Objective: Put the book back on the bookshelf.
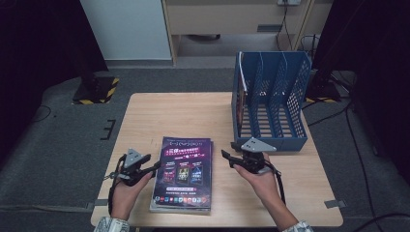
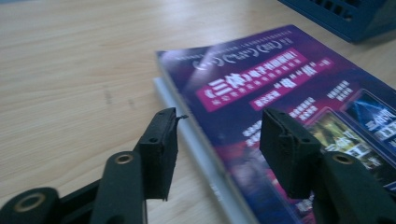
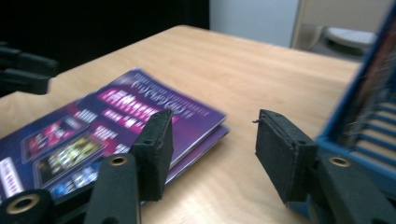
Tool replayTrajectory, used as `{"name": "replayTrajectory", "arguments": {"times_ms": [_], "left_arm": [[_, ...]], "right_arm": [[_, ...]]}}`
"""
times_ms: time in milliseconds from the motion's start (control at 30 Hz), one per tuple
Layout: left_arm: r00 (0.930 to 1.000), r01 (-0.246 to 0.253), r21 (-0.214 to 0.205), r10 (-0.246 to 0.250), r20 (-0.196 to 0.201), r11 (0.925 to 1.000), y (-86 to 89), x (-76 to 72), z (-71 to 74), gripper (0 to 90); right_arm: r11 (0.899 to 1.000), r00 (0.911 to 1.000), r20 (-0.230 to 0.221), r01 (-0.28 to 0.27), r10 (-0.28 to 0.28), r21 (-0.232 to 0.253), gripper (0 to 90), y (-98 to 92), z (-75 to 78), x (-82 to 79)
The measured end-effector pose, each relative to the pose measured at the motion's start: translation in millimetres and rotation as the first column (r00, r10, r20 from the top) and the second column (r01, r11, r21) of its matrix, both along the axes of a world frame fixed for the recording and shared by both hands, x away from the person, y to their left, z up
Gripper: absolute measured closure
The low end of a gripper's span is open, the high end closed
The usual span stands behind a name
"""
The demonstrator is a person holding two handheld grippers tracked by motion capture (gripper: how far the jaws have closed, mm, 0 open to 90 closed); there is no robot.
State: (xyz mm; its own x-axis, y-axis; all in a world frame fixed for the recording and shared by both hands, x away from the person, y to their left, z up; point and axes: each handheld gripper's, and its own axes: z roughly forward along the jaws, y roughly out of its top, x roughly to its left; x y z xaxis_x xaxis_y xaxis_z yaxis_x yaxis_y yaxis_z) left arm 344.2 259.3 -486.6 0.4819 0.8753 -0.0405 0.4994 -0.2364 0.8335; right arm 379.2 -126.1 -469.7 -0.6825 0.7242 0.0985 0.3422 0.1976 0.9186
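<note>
Item: magazines point(image 1: 183, 173) — a small flat stack, purple glossy cover uppermost, lying at the near middle of the counter point(image 1: 169, 116), long side running from 6 to 12 o'clock. In the left gripper view a pale second copy point(image 2: 187, 135) shows under the top one, its edge jutting out slightly.

Left tongs point(image 1: 155, 167): at 9 o'clock of the stack, tips at its left edge, jaws partly open, holding nothing; in their own view one jaw stands over bare wood, the other over the cover.

Right tongs point(image 1: 226, 156): at 3 o'clock, near the stack's upper right corner but apart from it, jaws likewise partly open and empty.

Step in hand, as judged: taking up the top magazine from both sides. To do it well, slide one jaw beneath the top copy's edge only, the other on the cover, and close squarely — the offset lower copy is liable to be caught as well, and a glossy cover may slip if pinched by a corner.

Surroundings: blue file rack point(image 1: 270, 99), slotted, upright at 1 o'clock of the stack, one publication point(image 1: 240, 96) already standing in its leftmost slot; remaining slots are open. Bare counter lies at 12 o'clock and between stack and rack. The stack's near edge sits close to the counter's front edge; little room at 6 o'clock.
</note>
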Motion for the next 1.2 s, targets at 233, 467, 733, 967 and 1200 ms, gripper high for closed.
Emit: {"name": "replayTrajectory", "arguments": {"times_ms": [233,467,733,967,1200], "left_arm": [[0.9989,0.014,0.025,-0.013,-0.046,0.9996,-11.4,9.9,-13.0,49.3],[0.9964,0.003,-0.008,-0.003,-0.085,1.0,-9.2,18.4,-22.2,49.6],[0.9954,0.017,-0.032,-0.02,-0.093,0.9993,-9.6,21.1,-24.3,51.8],[0.9941,0.031,-0.054,-0.037,-0.102,0.9981,-10.2,23.2,-25.7,50.6],[0.9946,0.044,-0.028,-0.046,-0.093,0.9987,-11.1,23.0,-24.4,50.9]], "right_arm": [[0.997,0.998,-0.026,-0.06,0.058,-0.05,54.3,16.2,-13.5,-2.3],[0.995,0.9949,-0.063,-0.083,0.079,-0.063,49.9,25.6,-20.5,-2.6],[0.993,0.9919,-0.09,-0.096,0.09,-0.068,47.0,27.6,-25.1,-3.1],[0.992,0.9909,-0.097,-0.1,0.092,-0.076,45.5,27.8,-26.3,-2.4],[0.991,0.9897,-0.106,-0.105,0.096,-0.08,45.0,28.7,-28.0,-2.1]]}}
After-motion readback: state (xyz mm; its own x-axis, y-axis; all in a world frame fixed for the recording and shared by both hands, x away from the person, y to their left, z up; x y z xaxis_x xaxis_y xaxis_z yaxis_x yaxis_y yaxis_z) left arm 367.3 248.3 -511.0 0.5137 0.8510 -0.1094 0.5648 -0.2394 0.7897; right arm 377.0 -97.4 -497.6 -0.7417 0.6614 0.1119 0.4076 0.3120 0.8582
